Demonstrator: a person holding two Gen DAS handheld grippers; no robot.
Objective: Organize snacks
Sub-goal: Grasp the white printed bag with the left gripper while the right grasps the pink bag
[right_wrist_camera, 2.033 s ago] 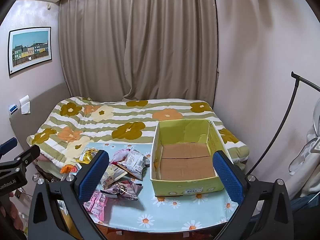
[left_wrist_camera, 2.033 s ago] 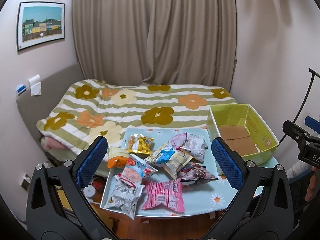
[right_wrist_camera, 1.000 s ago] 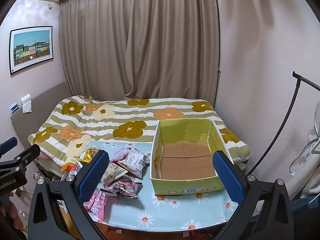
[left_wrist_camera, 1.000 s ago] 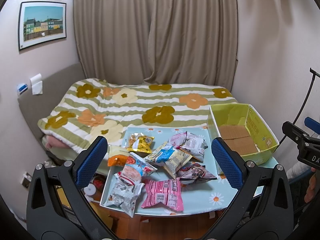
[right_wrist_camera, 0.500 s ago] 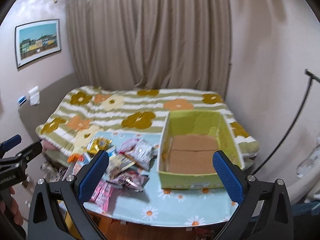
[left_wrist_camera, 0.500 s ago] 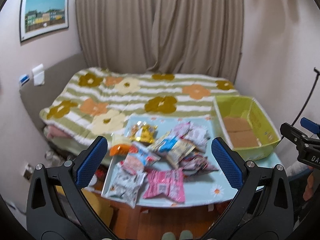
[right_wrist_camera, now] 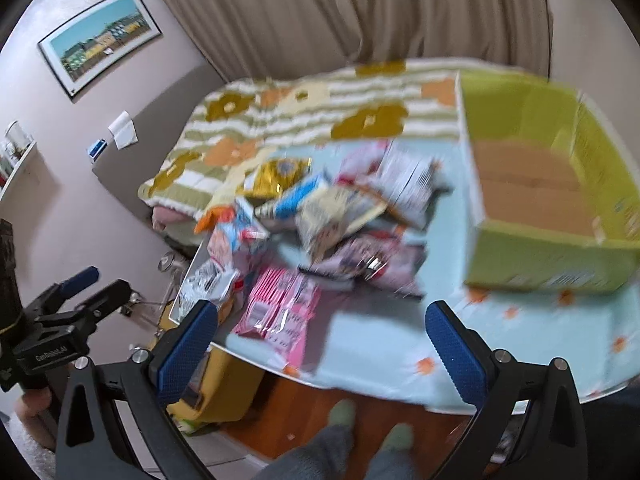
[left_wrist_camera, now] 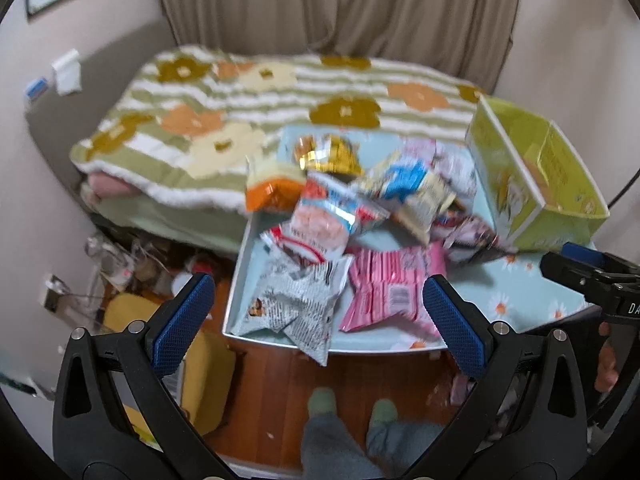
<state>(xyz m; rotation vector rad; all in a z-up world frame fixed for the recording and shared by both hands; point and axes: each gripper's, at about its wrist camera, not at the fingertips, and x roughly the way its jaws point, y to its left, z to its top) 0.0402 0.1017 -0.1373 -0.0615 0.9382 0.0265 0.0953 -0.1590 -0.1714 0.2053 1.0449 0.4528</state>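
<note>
Ahead of the left gripper [left_wrist_camera: 318,316], jaws wide and holding nothing, snack packets [left_wrist_camera: 344,216] lie heaped on the table [left_wrist_camera: 520,300], left of the green box [left_wrist_camera: 560,196]. A silver packet [left_wrist_camera: 292,304] overhangs the near edge beside a pink one [left_wrist_camera: 392,288].

Right wrist view, blurred: the right gripper [right_wrist_camera: 320,338] is likewise wide and unloaded. The packets [right_wrist_camera: 320,216] lie between the bed [right_wrist_camera: 304,120] and the box [right_wrist_camera: 540,256], apart from it.

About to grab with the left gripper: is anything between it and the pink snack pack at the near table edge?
Nothing visible. The left gripper is open, short of the table, and the pink snack pack lies uncovered at the near edge, with the silver-grey pack beside it on the left.
</note>
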